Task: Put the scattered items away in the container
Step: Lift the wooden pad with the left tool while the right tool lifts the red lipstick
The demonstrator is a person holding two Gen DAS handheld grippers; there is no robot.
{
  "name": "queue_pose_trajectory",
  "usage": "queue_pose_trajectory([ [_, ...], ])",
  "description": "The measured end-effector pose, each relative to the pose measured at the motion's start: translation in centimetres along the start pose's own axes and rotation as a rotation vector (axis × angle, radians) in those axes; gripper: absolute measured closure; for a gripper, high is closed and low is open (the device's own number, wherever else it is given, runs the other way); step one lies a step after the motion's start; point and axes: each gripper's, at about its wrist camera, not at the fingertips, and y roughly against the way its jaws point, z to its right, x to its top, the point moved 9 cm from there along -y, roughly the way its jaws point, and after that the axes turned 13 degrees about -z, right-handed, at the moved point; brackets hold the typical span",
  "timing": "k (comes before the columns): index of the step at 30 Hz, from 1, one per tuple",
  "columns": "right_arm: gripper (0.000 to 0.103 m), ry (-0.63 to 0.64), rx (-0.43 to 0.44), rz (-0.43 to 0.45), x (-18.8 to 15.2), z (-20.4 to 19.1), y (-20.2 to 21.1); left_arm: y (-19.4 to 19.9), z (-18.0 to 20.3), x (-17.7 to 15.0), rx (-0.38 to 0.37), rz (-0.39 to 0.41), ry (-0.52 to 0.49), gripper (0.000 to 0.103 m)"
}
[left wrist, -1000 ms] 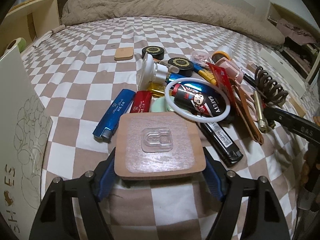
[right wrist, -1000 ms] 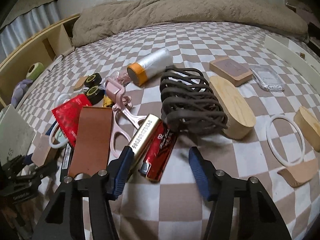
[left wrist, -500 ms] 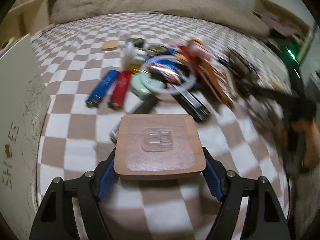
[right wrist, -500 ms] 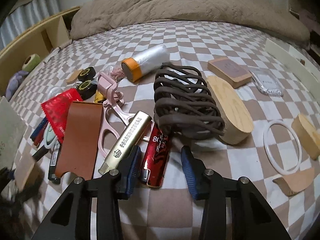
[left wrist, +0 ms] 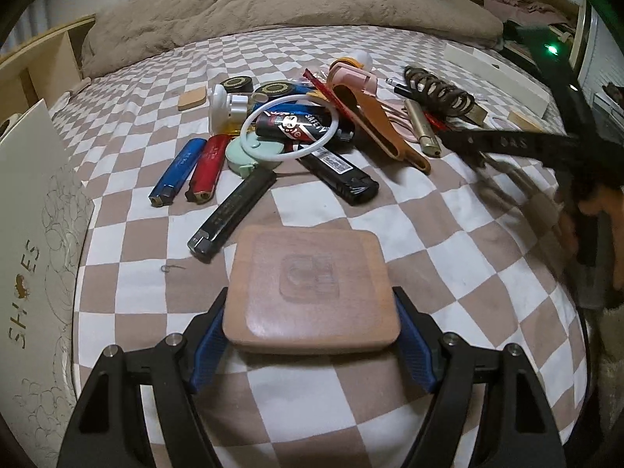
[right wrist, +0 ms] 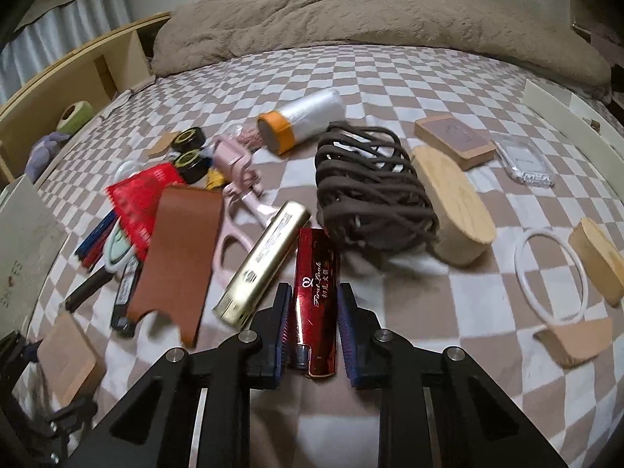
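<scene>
**Two grippers, two catches over a checked bedspread**

From my remote seat I see the left gripper point(left wrist: 310, 325) angled down over the brown-and-white checked bedspread point(left wrist: 448, 241), its blue pads point(left wrist: 208, 345) spread wide and pressed on both sides of a flat, rounded-square wooden block with a clear plastic hook plate on top point(left wrist: 312, 288). The block is off the cloth, just short of the clutter. At the left edge stands a cream cardboard box point(left wrist: 35, 234) printed "SHOES" down its side, the O drawn as a small figure. Beyond the block lies a black lighter point(left wrist: 230, 210), then a blue lighter point(left wrist: 177, 173) beside a dark red one point(left wrist: 206, 167). A thin white plastic ring point(left wrist: 290, 126) rests on a black lighter with a cartoon figure point(left wrist: 292, 126), on which I read "SAFETY".

The right gripper point(right wrist: 314, 329) also points downward, its jaws drawn in almost fully and clamped on the near end of a glossy red metallic lighter point(right wrist: 316, 280) lettered "First Look" in script above characters too small for me to read. A gold rectangular lighter point(right wrist: 265, 263) lies just beside it on the left; its engraving is illegible. A bundle of dark brown cord point(right wrist: 370, 195) sits just behind, leaning on an oval pale wooden block point(right wrist: 452, 199). In the left view the right gripper appears blurred at the far right, its black arm stamped "GAS".
</scene>
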Motion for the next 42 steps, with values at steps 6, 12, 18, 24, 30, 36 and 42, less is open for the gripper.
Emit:
queue_pose_trajectory([
  [6,0.079,0.015,0.029,-0.021,-2.2,-1.6,0.6,-0.1,0.0,0.1,-0.01,-0.004,0.006,0.028],
  [12,0.079,0.046,0.024,-0.038,-3.9,-2.9,1.2,0.0,-0.3,0.1,-0.028,-0.007,0.023,0.028],
  [18,0.079,0.018,0.059,-0.028,-5.0,-3.6,1.7,0.5,-0.4,-0.1,-0.054,-0.004,0.052,0.028],
  [24,0.079,-0.014,0.095,-0.012,-5.8,-4.3,2.3,1.5,-0.8,0.0,-0.059,0.021,0.079,0.028],
  [30,0.08,-0.032,0.119,0.01,-6.8,-5.0,3.3,1.8,-1.0,-0.2,-0.046,0.028,0.09,0.028],
  [36,0.08,-0.022,0.111,0.007,-8.3,-6.2,3.6,2.3,-1.0,-0.6,-0.054,0.041,0.104,0.028],
  [42,0.08,0.042,0.031,-0.042,-9.5,-7.4,2.4,2.8,-0.6,-1.4,-0.056,0.047,0.101,0.028],
])
